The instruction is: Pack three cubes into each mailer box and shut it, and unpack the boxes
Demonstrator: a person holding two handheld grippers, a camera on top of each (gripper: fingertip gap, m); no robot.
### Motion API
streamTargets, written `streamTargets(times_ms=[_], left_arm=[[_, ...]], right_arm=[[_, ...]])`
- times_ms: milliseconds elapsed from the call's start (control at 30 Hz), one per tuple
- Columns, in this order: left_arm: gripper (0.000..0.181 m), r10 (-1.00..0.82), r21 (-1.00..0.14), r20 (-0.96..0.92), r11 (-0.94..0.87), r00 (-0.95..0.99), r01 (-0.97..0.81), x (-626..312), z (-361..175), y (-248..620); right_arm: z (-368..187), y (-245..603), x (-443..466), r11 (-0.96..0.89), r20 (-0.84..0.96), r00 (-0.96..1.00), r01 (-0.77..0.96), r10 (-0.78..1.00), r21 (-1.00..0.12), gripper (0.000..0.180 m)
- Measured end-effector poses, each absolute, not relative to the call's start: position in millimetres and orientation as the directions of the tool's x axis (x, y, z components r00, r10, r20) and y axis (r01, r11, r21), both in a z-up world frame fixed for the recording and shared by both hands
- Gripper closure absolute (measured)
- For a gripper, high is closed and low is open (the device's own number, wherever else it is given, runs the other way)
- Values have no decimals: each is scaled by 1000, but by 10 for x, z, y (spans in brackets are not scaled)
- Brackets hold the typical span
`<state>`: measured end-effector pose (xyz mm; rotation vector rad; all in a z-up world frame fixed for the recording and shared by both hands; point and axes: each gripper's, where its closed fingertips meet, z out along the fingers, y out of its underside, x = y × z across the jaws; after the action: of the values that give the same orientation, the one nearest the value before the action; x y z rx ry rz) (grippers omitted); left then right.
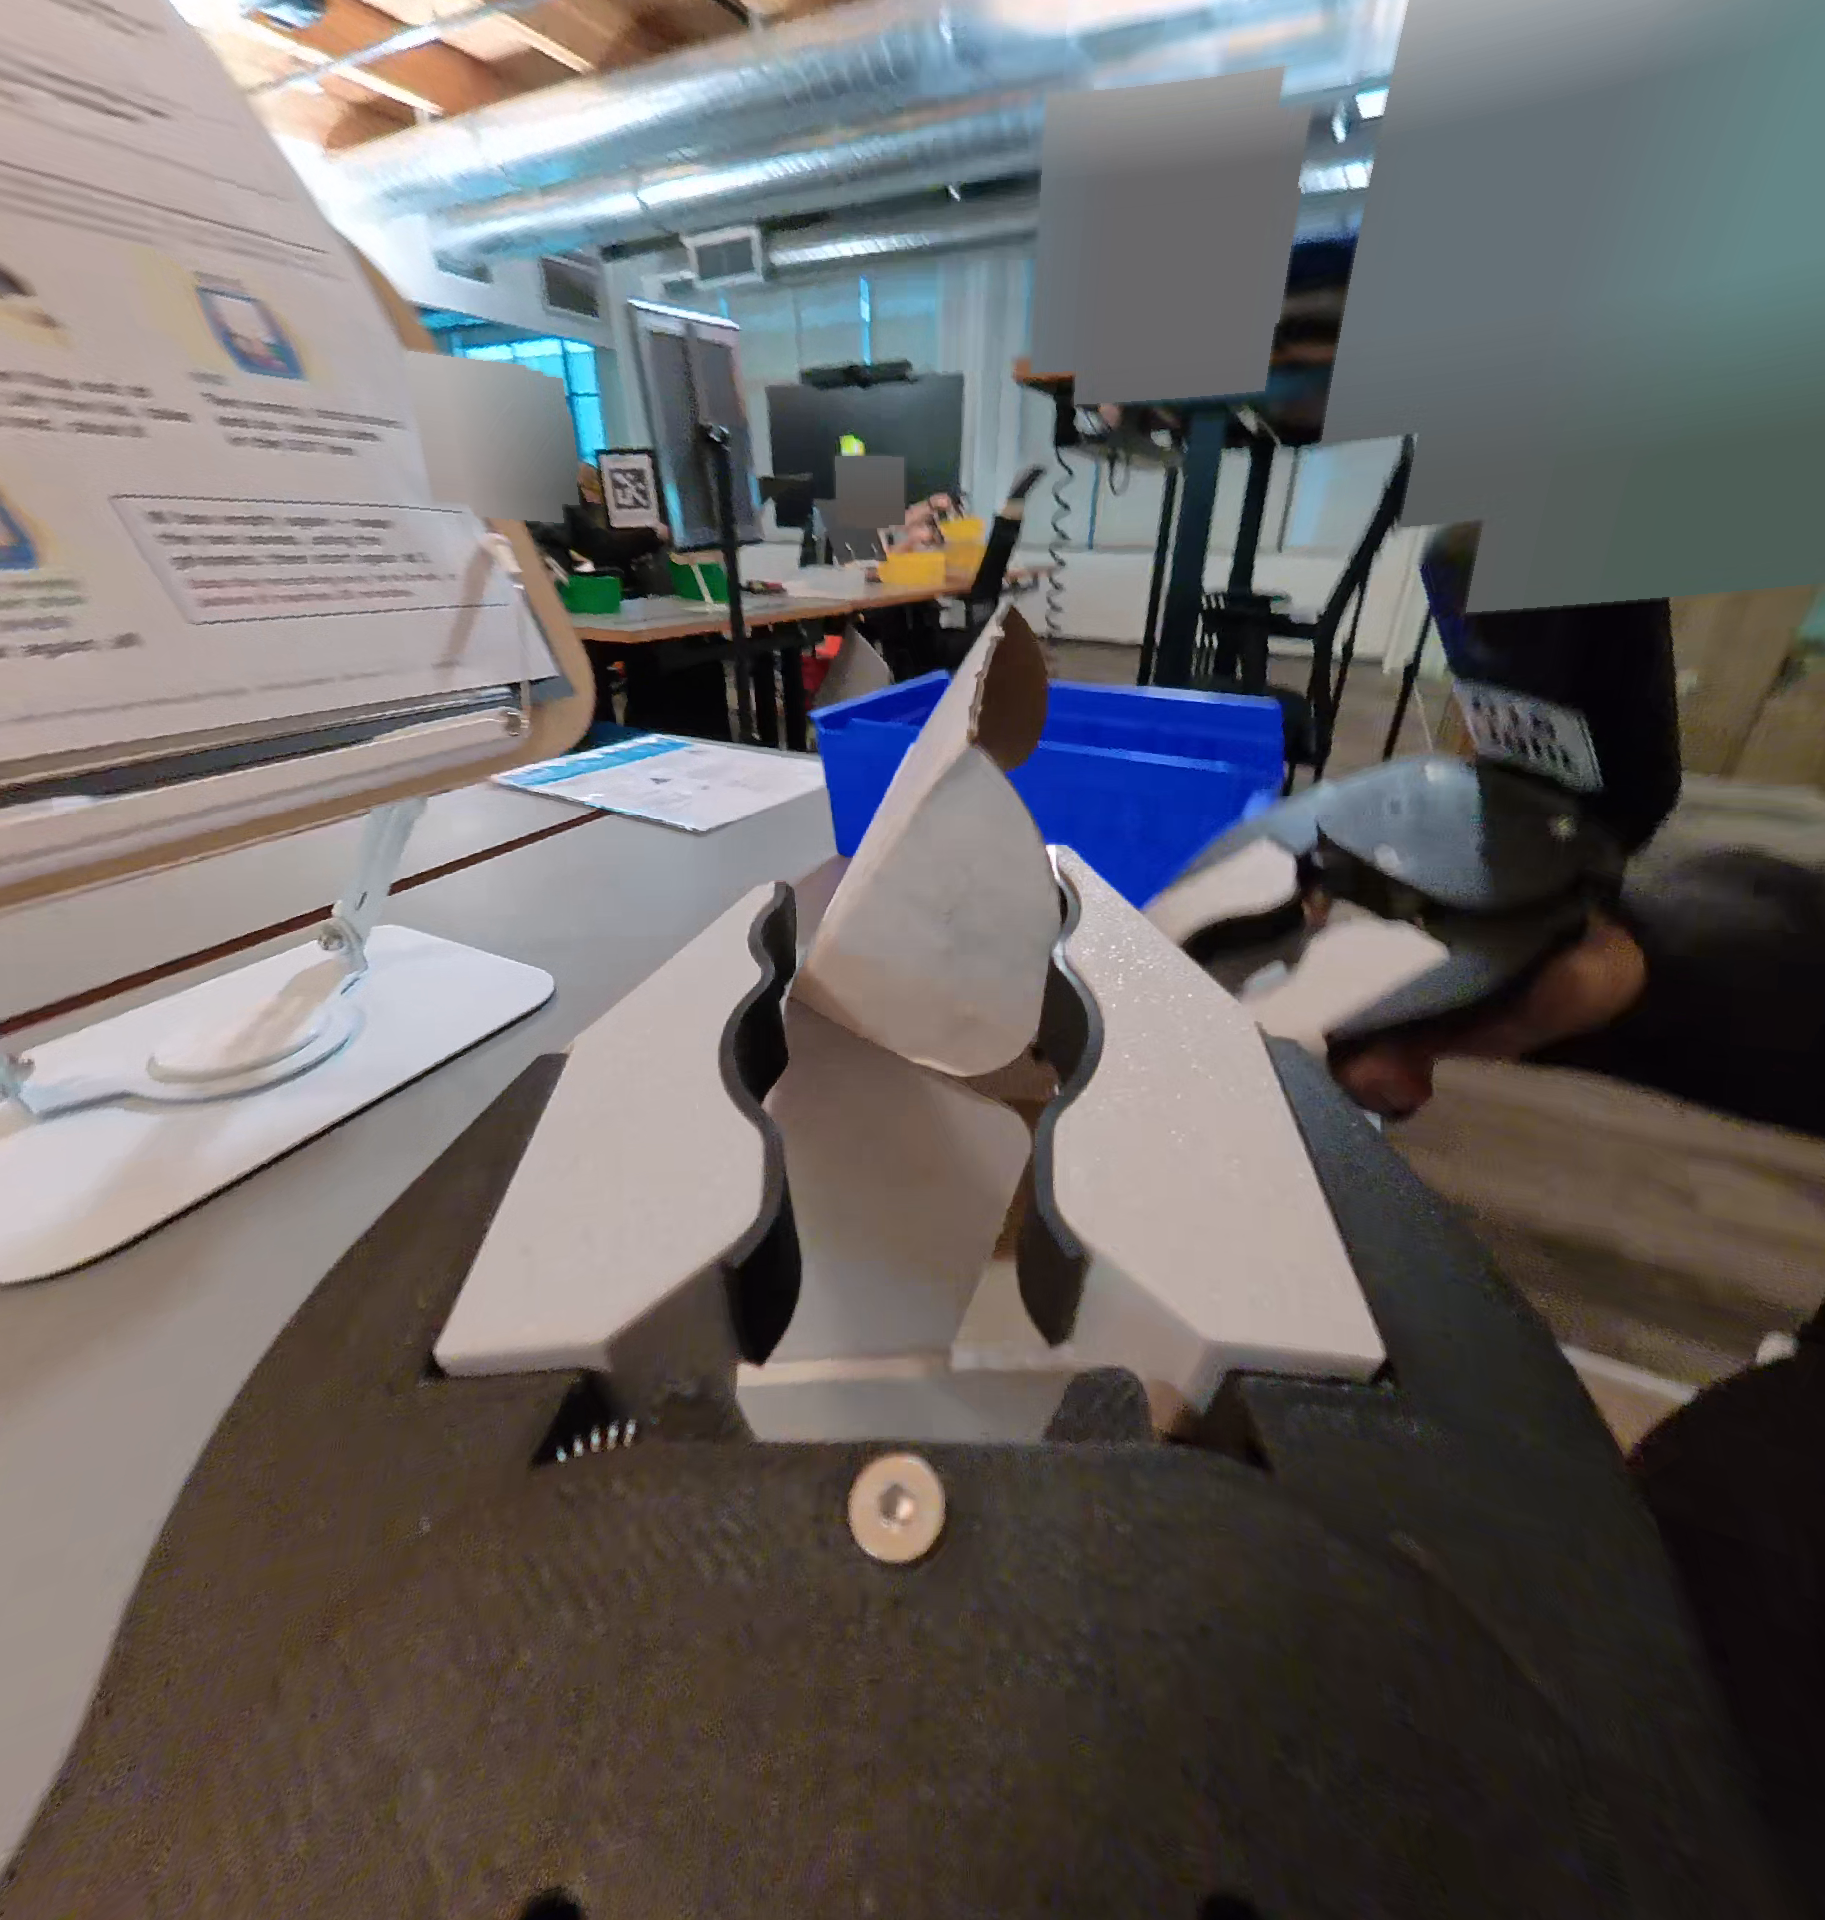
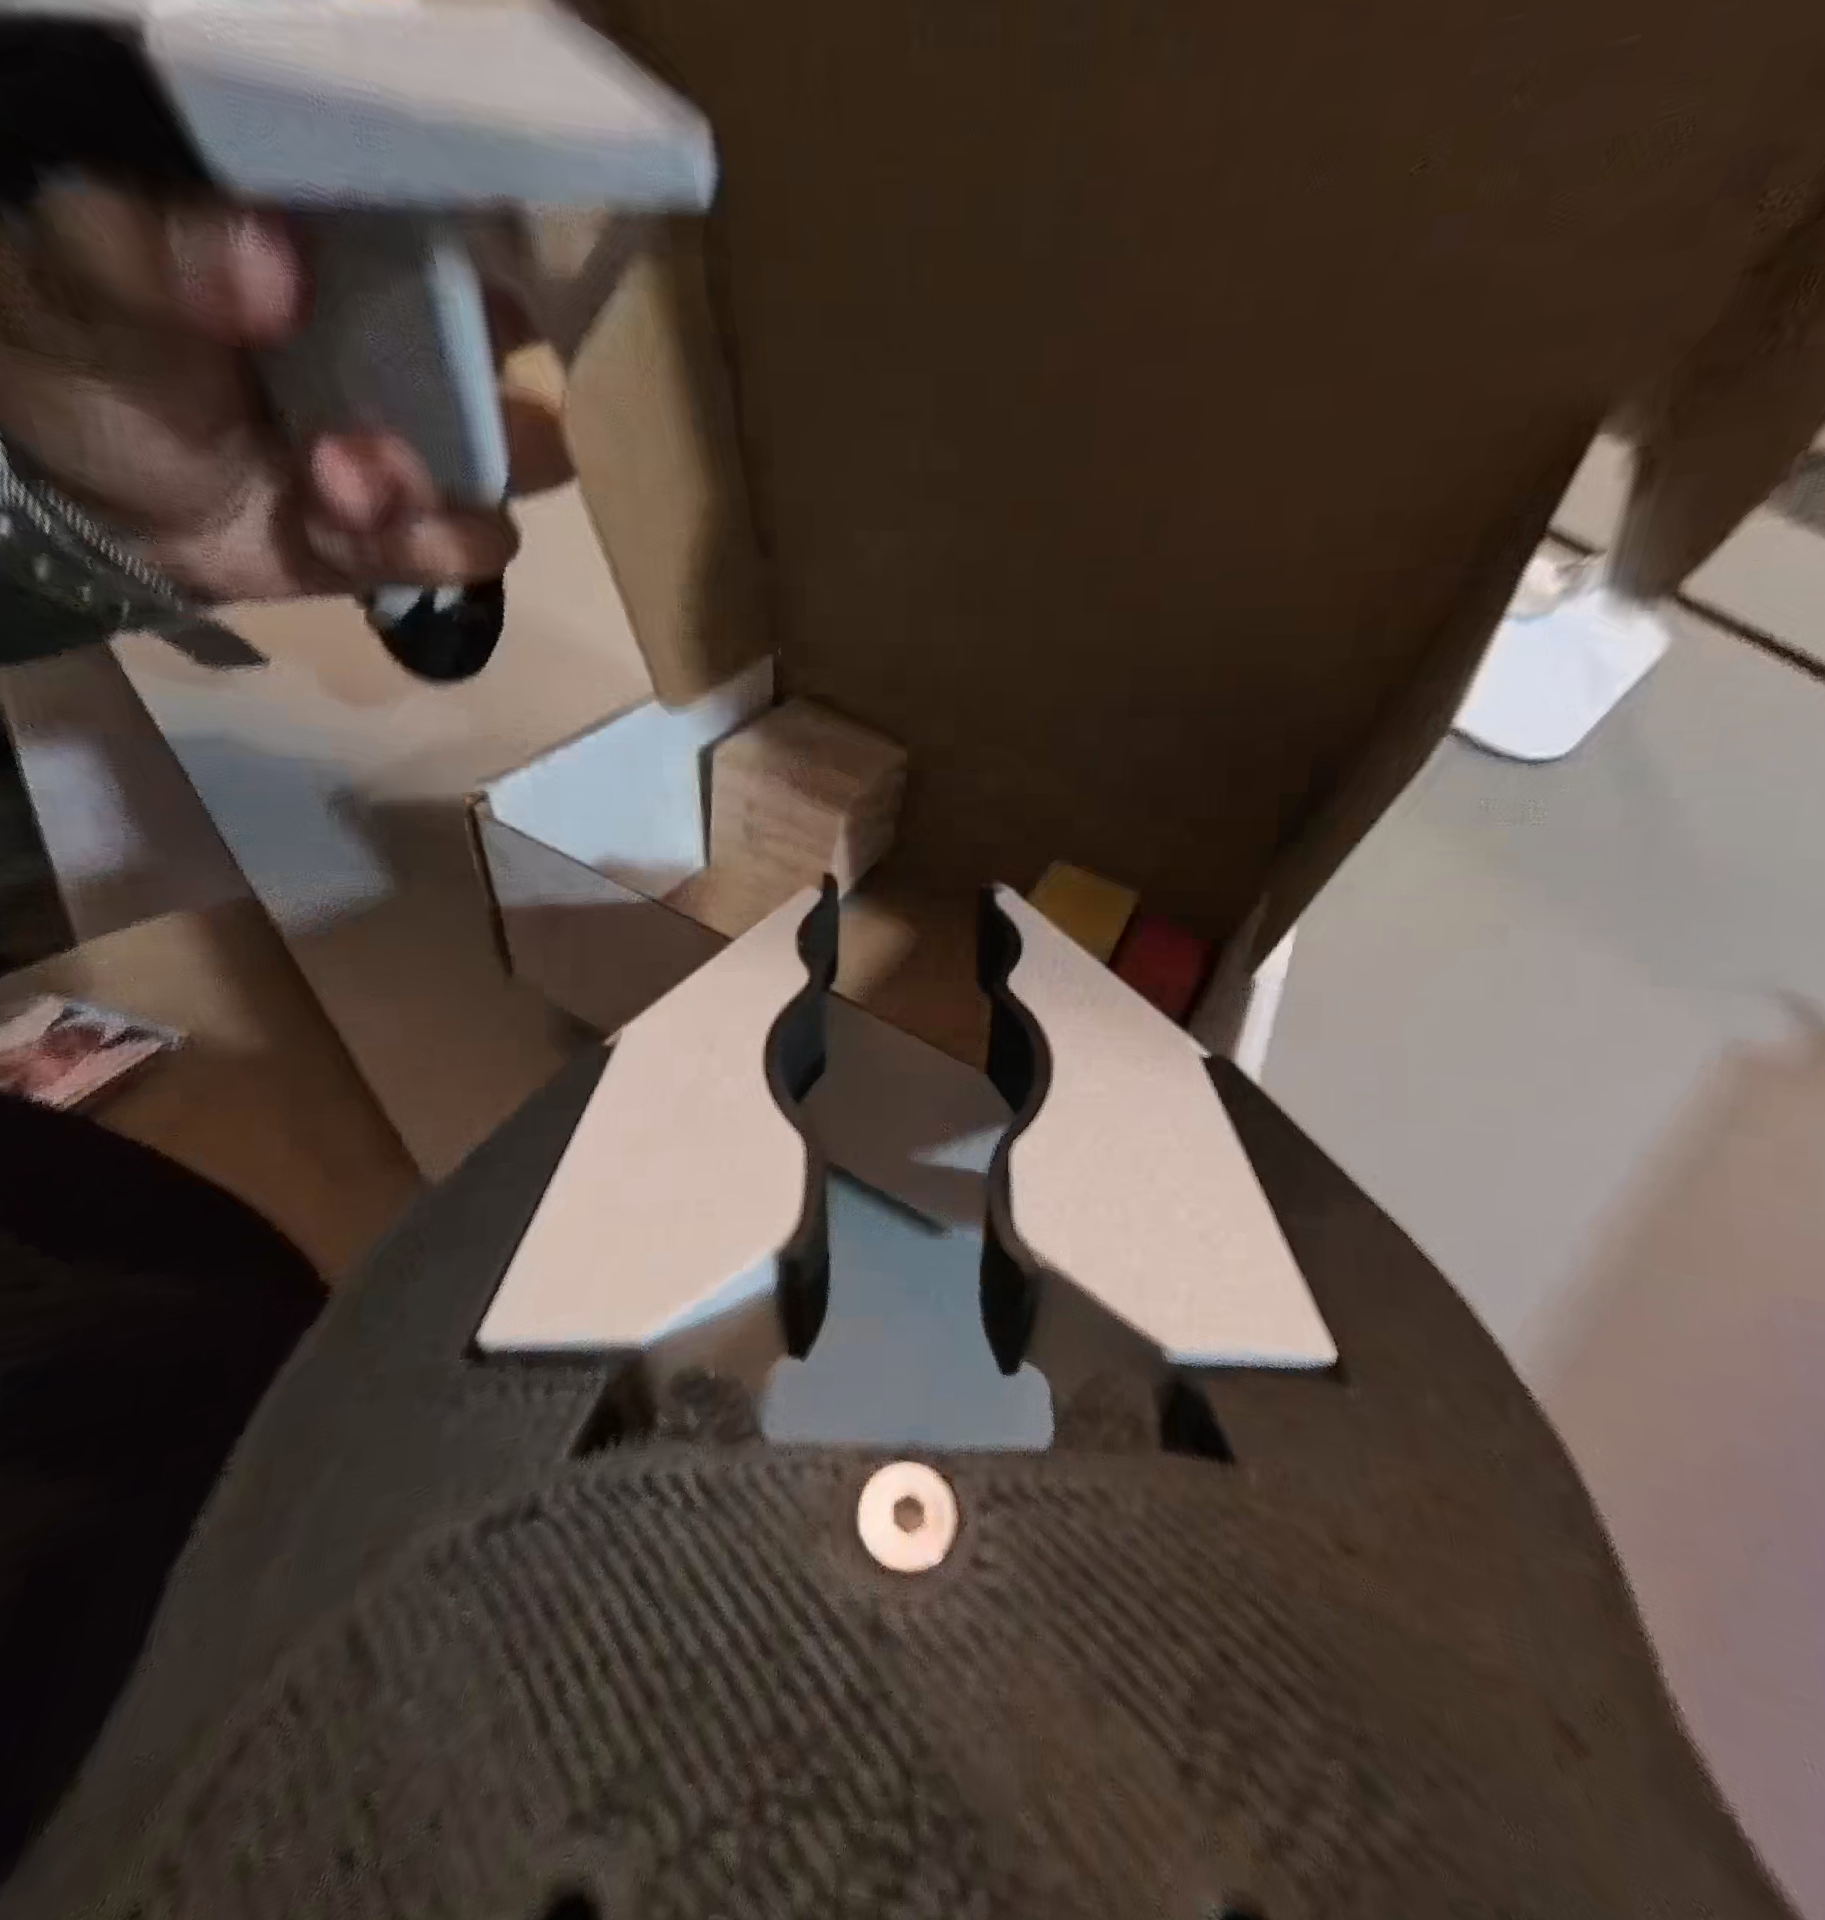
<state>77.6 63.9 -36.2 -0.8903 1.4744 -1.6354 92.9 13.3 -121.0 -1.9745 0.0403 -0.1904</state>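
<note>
The left gripper (image 1: 918,1039) has its fingers spread, with a white flap (image 1: 939,935) of the box (image 2: 596,883) standing between them; whether they pinch it I cannot tell. The right gripper (image 2: 908,1039) is released, its fingers parted over the box's front wall with nothing held. Inside the box, lid (image 2: 1147,416) raised, sit a wooden cube (image 2: 799,795), a yellow cube (image 2: 1079,909) and a red cube (image 2: 1162,961); a blue bin (image 1: 1126,769) stands behind.
</note>
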Motion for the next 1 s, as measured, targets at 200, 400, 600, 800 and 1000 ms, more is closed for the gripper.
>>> streamTargets(times_ms=[200,400,600,800,1000], left_arm=[[135,-920,-964,228,-259,-320,59,885,-357,1176],[139,-915,-928,368,-373,-166,0,1015,-590,1546],[142,-816,-816,574,-561,-76,-137,1068,-865,1741],[127,-832,-851,524,-515,-180,-99,867,-685,1555],[125,-781,-837,541,-536,-312,-110,765,-640,1374]], right_arm=[[-1417,-40,781,-475,137,986,76,-94,-877,162],[-1431,-51,783,-464,89,992,38,-89,-885,163],[-1454,-72,873,-465,-35,991,-94,-132,-880,145],[-1182,-70,1068,-464,-55,964,-174,-259,-869,125],[-1158,244,920,-627,49,992,-36,-117,-779,117]])
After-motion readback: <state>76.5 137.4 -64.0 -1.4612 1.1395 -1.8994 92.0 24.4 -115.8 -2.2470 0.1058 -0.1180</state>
